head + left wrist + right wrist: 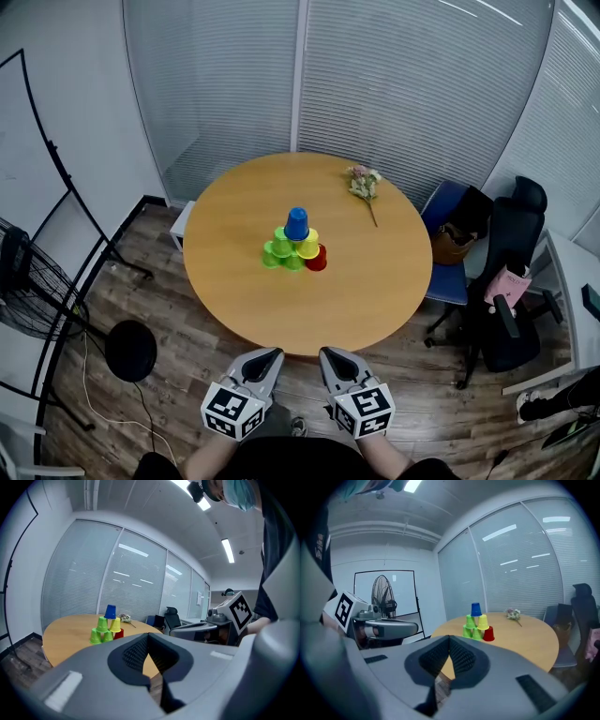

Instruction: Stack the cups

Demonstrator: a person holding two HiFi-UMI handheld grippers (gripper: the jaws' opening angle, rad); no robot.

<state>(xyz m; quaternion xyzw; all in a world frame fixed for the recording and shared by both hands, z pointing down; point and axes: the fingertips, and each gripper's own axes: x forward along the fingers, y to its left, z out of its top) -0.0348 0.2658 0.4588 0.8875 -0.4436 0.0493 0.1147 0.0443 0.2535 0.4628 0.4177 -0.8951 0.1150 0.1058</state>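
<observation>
On the round wooden table (375, 281): six plastic cups (295, 246) stand upturned in a pyramid near the centre, well apart from both grippers.
Pyramid: two green cups and a red cup (317, 258) at the base, one green and a yellow cup (307, 246) above them, a blue cup (297, 224) on top. All are smooth and tapered.
Tabletop: warm, matte wood grain. A small bunch of pale flowers (363, 183) lies toward its far right.
Left gripper (274, 354): grey, wedge-shaped jaws pressed together on nothing, held off the table's near edge.
Right gripper (328, 354): jaws likewise together and empty, just beside the left one.
Pads (133, 651): dark and ribbed, meeting in a narrow V. Only the gripper views show this texture.
Head view only: the round outline of the table, a black round stool (130, 350) on the plank floor, and both black-and-white marker cubes at once.
Right gripper view: an upright wire-caged fan (383, 592), which the head view cuts off at its edge.
Left gripper view: the other gripper's marker cube (239, 611), seen side-on.
</observation>
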